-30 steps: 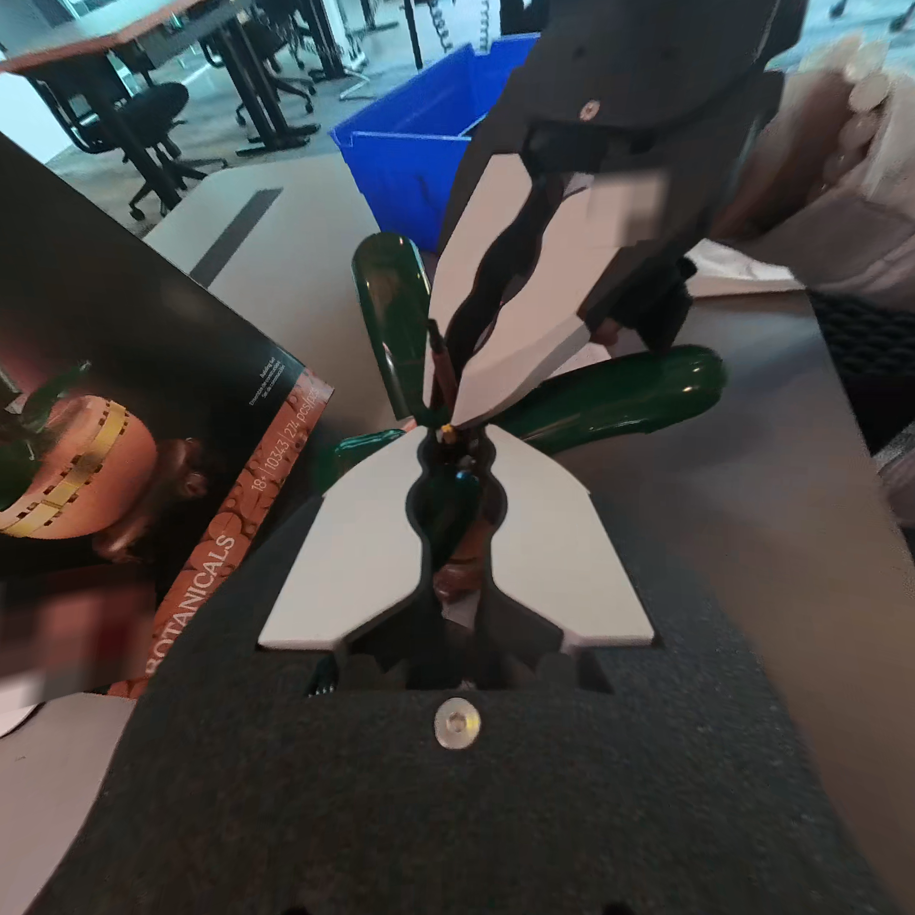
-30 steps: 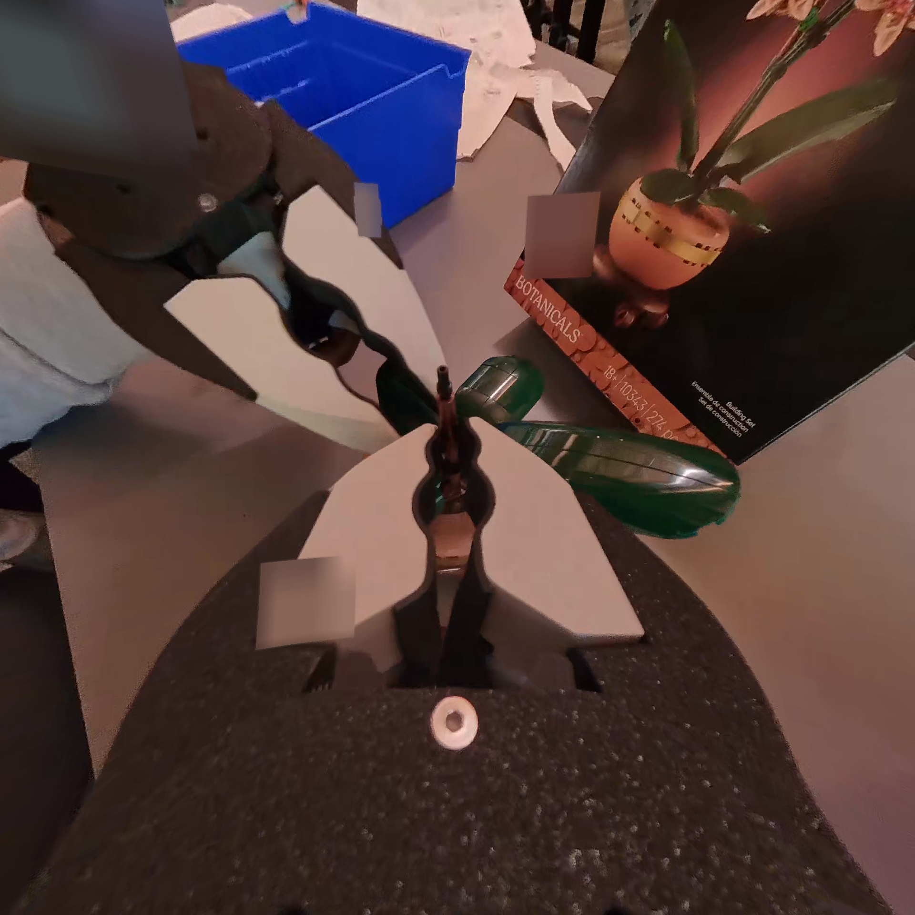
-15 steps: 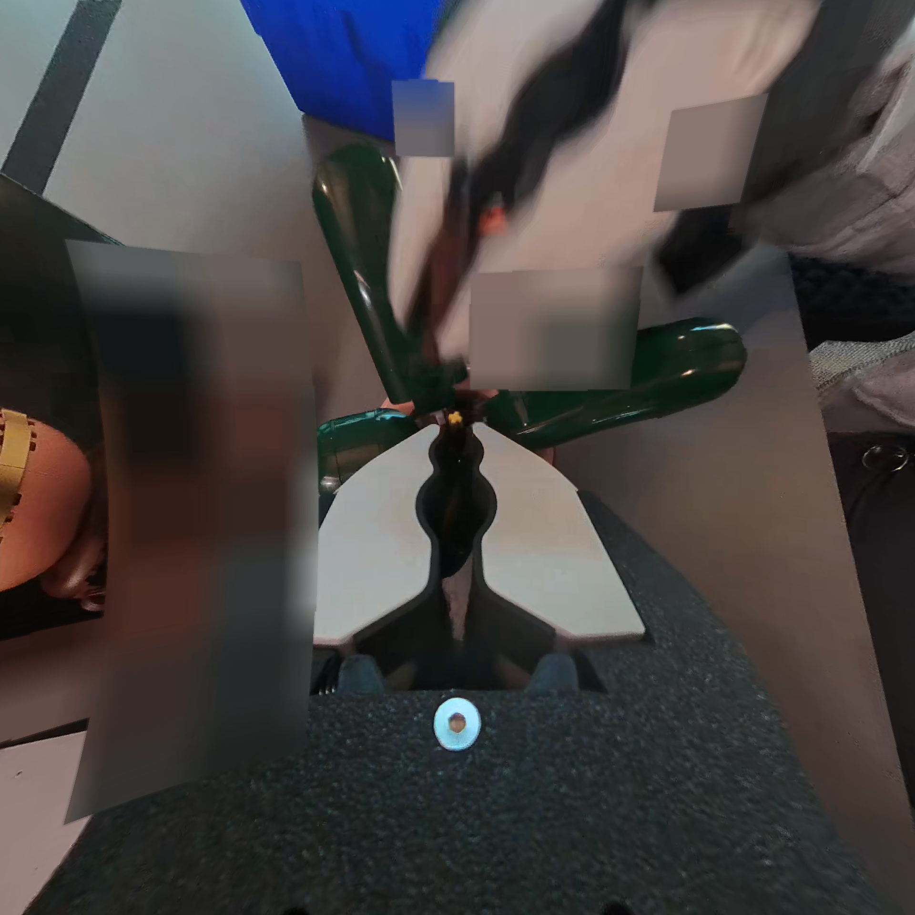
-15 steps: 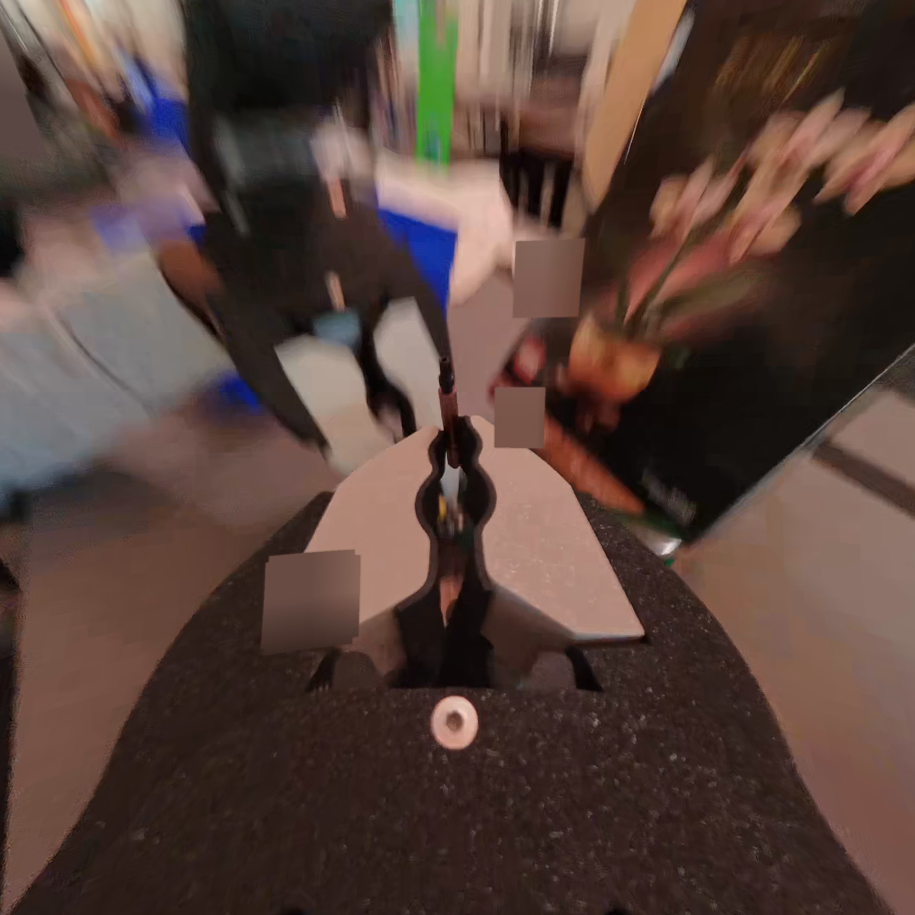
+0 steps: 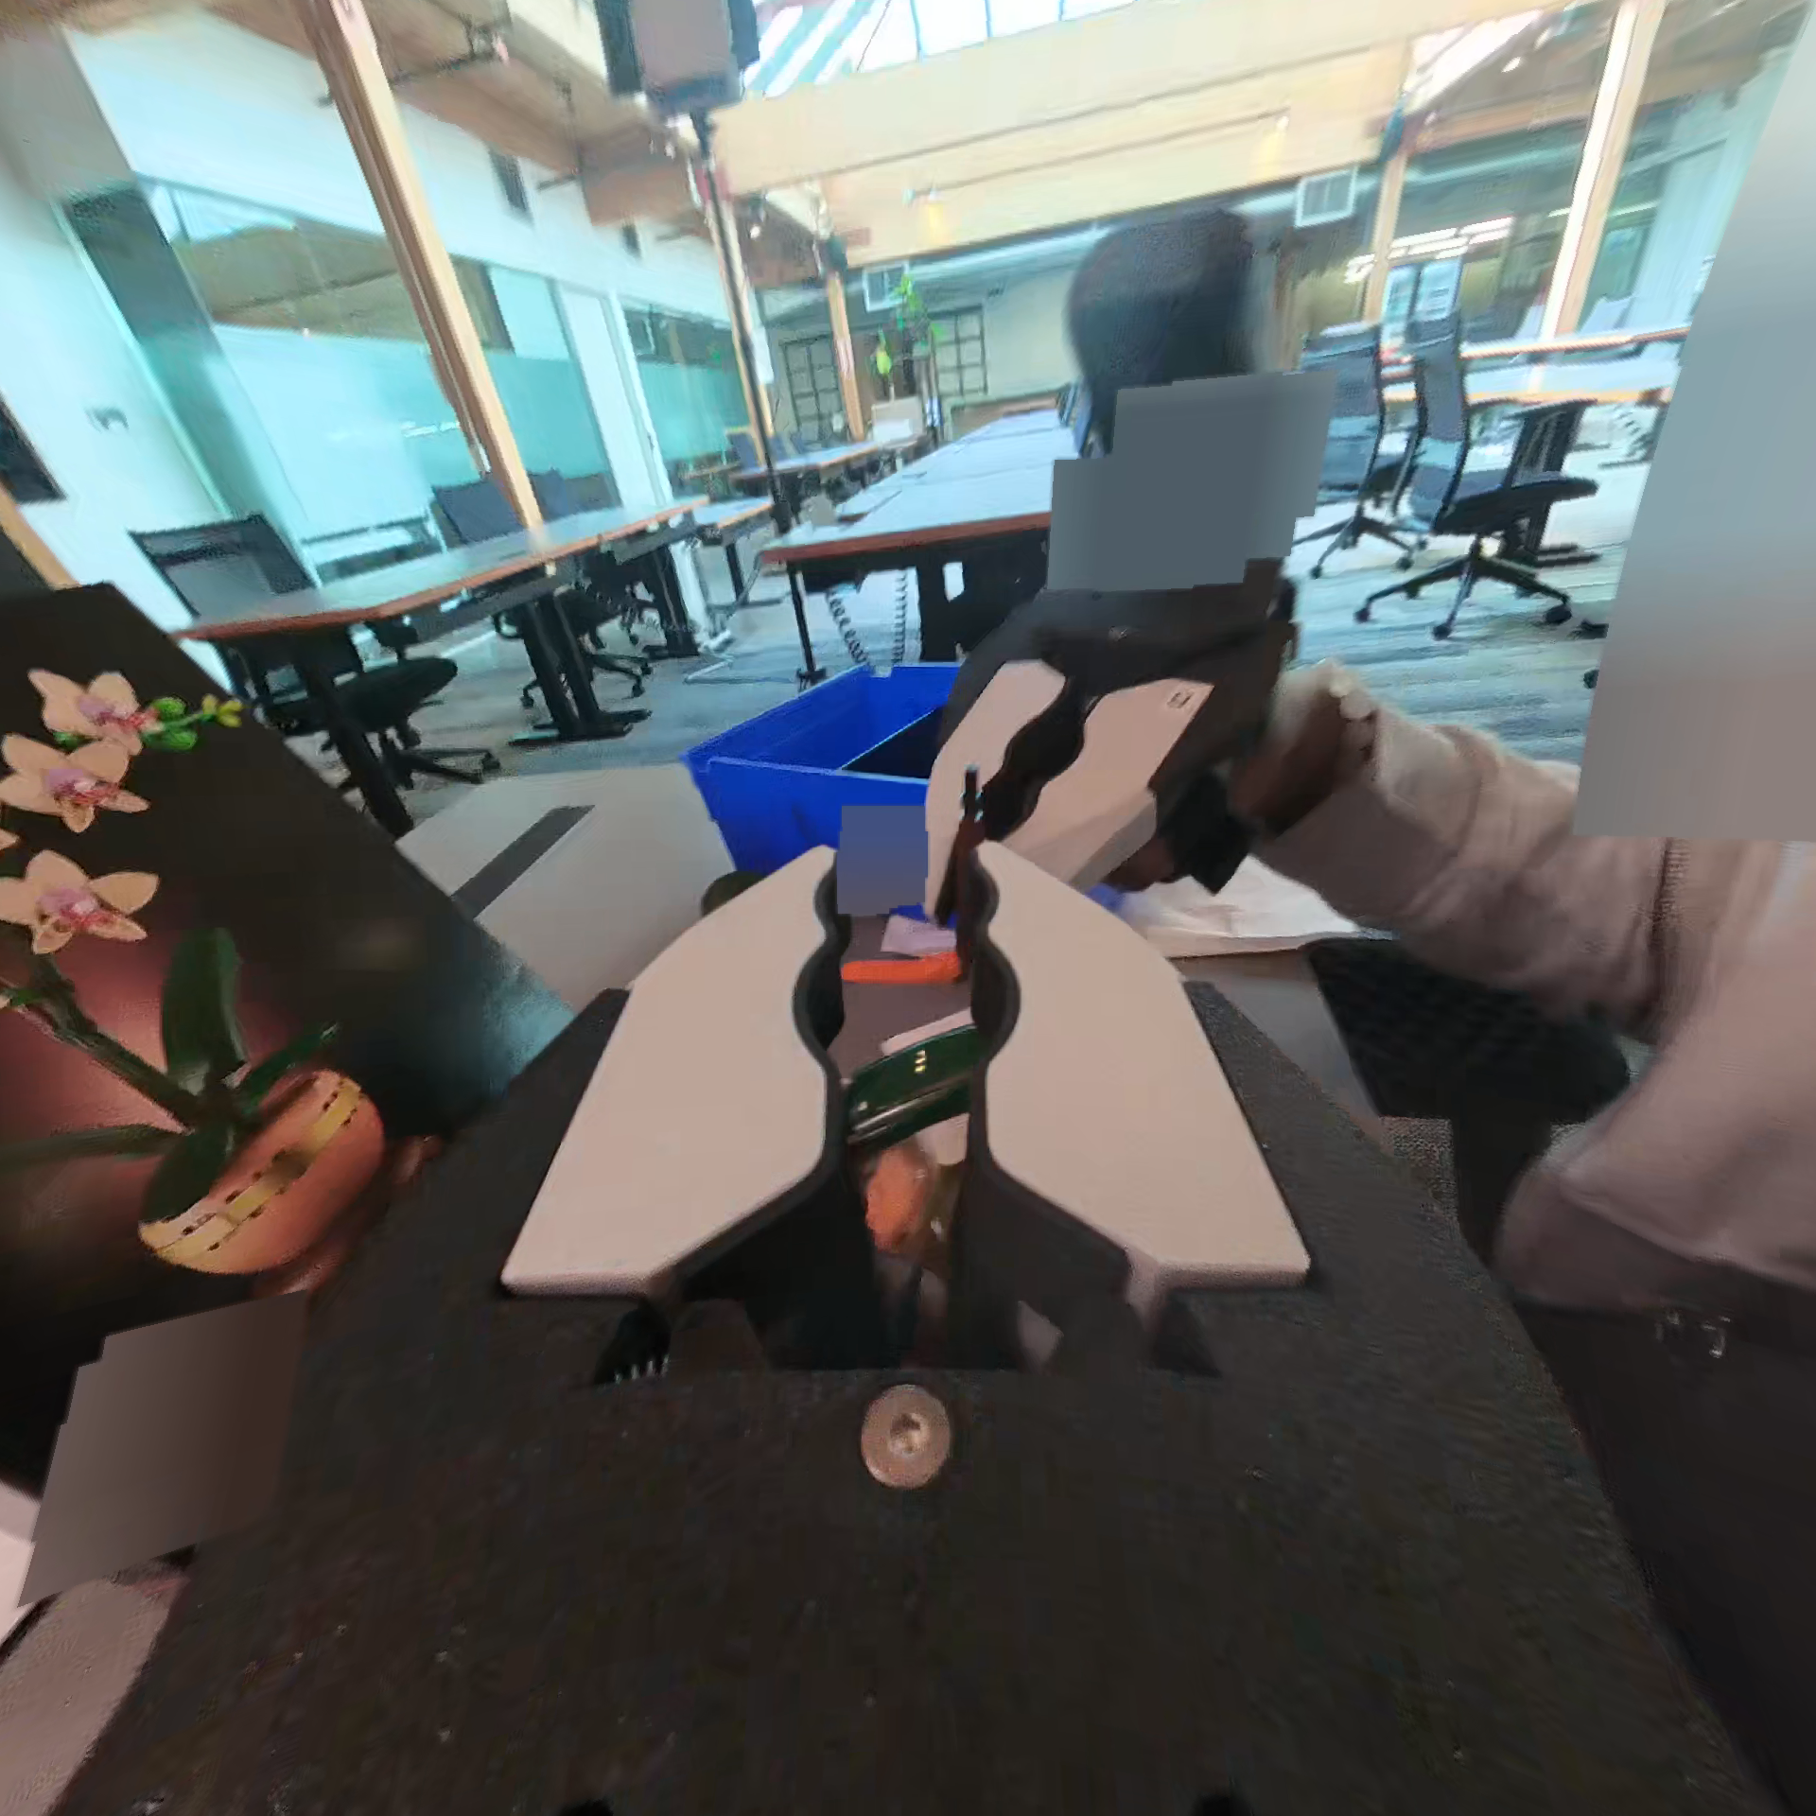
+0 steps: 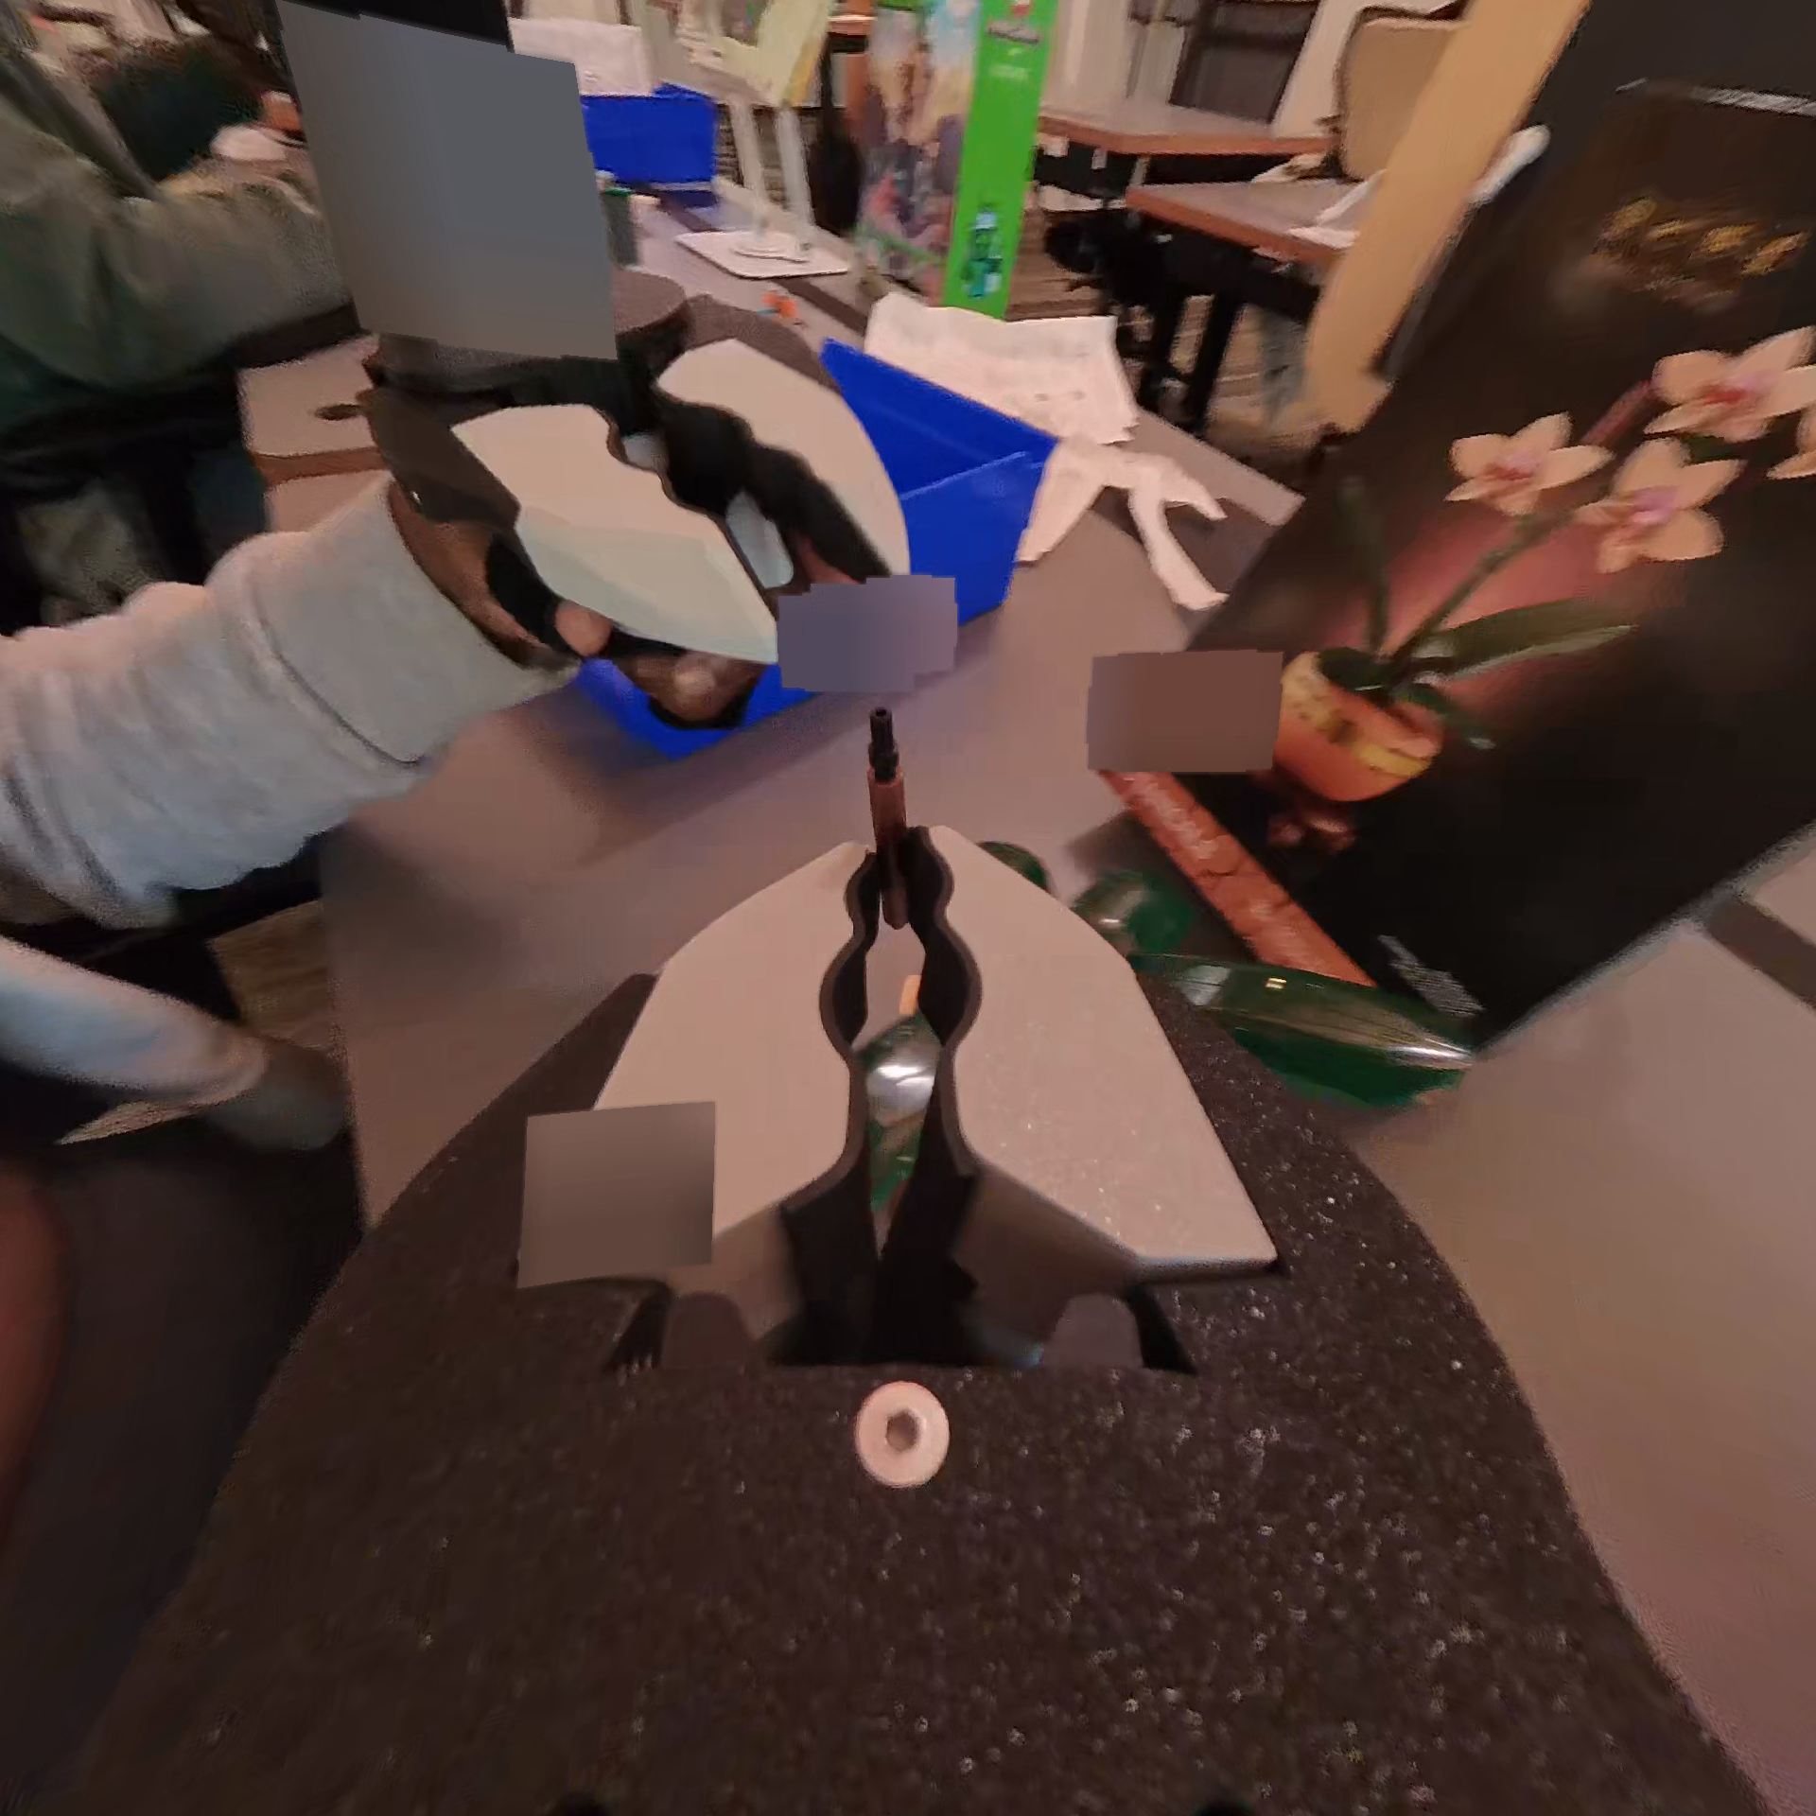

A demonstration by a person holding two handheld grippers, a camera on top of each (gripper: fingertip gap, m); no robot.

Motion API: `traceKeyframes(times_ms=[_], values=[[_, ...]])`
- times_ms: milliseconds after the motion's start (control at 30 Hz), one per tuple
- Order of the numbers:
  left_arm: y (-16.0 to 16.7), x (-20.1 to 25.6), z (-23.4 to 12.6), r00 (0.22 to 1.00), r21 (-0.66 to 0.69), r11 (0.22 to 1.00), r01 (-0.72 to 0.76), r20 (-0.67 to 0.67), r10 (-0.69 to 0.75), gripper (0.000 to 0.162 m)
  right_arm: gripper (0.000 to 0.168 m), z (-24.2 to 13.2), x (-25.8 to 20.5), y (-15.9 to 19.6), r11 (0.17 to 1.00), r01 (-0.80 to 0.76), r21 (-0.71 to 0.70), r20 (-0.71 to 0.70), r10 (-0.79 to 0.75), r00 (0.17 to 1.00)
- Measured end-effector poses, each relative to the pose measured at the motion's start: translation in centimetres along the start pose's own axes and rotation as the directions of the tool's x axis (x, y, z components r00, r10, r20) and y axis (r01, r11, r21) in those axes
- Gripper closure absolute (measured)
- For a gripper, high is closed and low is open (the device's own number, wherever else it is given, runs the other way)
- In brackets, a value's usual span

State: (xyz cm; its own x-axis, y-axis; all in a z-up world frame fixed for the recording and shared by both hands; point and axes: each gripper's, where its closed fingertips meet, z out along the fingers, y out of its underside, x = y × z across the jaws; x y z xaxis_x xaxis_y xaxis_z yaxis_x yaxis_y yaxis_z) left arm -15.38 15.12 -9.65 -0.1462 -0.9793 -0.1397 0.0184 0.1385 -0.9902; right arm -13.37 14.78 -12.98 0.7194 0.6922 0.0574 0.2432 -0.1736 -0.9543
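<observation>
My right gripper [image 6: 894,847] is shut on a thin brown stem piece [image 6: 887,825] that sticks out past its tips. It is held above the grey table. Dark green leaf pieces [image 6: 1317,1022] lie on the table under and to the right of it. My left gripper [image 5: 902,865] is open and empty, with one green leaf [image 5: 914,1076] showing below through the gap. In the left wrist view the right gripper [image 5: 968,870] with the stem [image 5: 971,816] sits just beyond my left fingertips. The left gripper [image 6: 835,599] shows open at upper left in the right wrist view.
A black box with an orchid picture [image 5: 197,983] stands at the left, and it shows at the right in the right wrist view [image 6: 1572,590]. A blue bin [image 6: 963,472] and white paper sheets [image 6: 1032,373] lie behind. A small orange piece [image 5: 899,970] lies on the table. A person's sleeved arms hold both grippers. Left tips to right tips: about 4 cm.
My left gripper has opened and lifted off the green leaves. My right gripper has risen with the stem still in it. Both views now tilt up toward the room.
</observation>
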Motion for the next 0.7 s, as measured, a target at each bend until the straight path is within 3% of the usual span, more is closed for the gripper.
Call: traceKeyframes(times_ms=[100,233,367,500,600,700], values=[[-0.7,2.4,-0.4,1.000,0.021,1.000,-0.016,-0.022,0.016,0.139,0.163,0.6,-2.4,0.4,0.999,-0.022,-0.040,0.080,0.025,0.996],[0.7,4.2,0.3,0.997,-0.060,0.997,-0.046,-0.062,0.042,0.135,0.163,0.8,-4.1,0.3,0.998,0.005,-0.061,0.122,0.002,0.992],[0.5,5.3,0.3,0.994,-0.021,0.999,-0.035,-0.108,0.033,0.158,0.163,1.1,-5.5,0.8,0.993,0.044,-0.112,0.159,-0.026,0.987],[-0.4,4.3,-0.5,0.991,0.072,0.992,0.107,-0.094,-0.100,0.159,0.161,1.1,-5.0,-0.2,0.995,0.081,-0.061,0.093,-0.075,0.993],[-1.8,3.4,-1.6,0.968,0.172,0.957,0.234,-0.129,-0.214,0.160,0.143,1.1,-4.3,-0.3,0.993,0.108,-0.053,0.010,-0.108,0.994],[-1.9,3.3,-1.7,0.960,0.177,0.948,0.264,-0.144,-0.240,0.160,0.149,1.6,-4.6,-0.9,0.984,0.175,-0.020,-0.043,-0.176,0.983]])
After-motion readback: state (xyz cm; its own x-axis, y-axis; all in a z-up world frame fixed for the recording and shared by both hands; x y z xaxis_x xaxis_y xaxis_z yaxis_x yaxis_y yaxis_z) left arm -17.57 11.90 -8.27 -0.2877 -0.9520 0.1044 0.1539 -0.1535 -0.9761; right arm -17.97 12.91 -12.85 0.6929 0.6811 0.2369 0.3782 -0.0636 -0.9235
